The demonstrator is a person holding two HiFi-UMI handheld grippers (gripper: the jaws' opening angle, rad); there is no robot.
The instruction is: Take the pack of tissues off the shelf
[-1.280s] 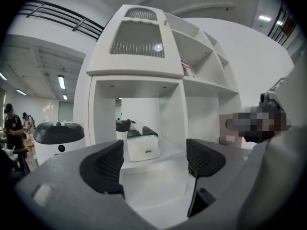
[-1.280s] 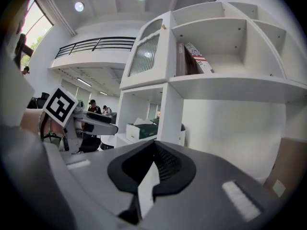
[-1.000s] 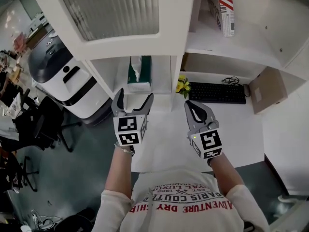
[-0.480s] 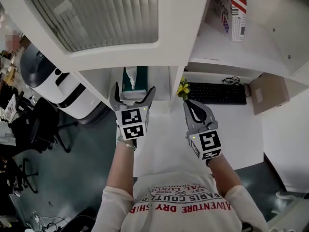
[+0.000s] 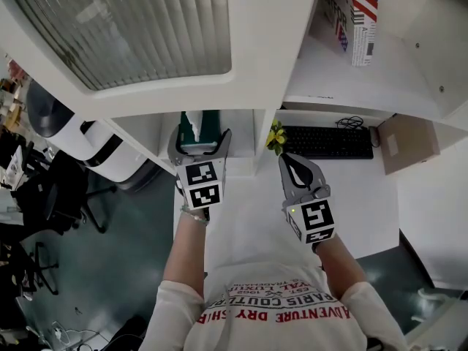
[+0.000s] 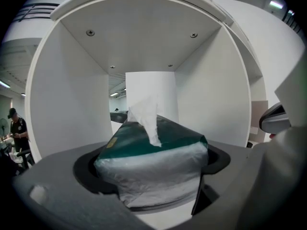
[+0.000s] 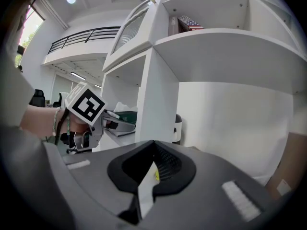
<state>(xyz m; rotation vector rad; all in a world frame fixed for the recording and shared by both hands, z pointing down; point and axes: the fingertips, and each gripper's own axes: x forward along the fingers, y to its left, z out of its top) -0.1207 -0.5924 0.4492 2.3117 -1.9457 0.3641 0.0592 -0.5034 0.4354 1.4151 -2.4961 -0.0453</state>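
Left gripper [image 5: 199,134] at the pack of tissues [image 6: 153,162]
Its jaws were closing with the pack between them, the pack lying in the shelf [image 6: 72,104] compartment at centre frame. Right of it, the right gripper [image 5: 285,159] hung with jaws pressed together, empty.

Black keyboard [image 5: 327,142] on white desk [image 5: 365,196], yellow flowers [image 5: 276,134] just left of it, cardboard box [image 5: 408,142] at its right. Flag-printed box [image 5: 363,17] higher up. Frosted cabinet door [image 5: 131,28] top left; office chairs [image 5: 51,189] far left.
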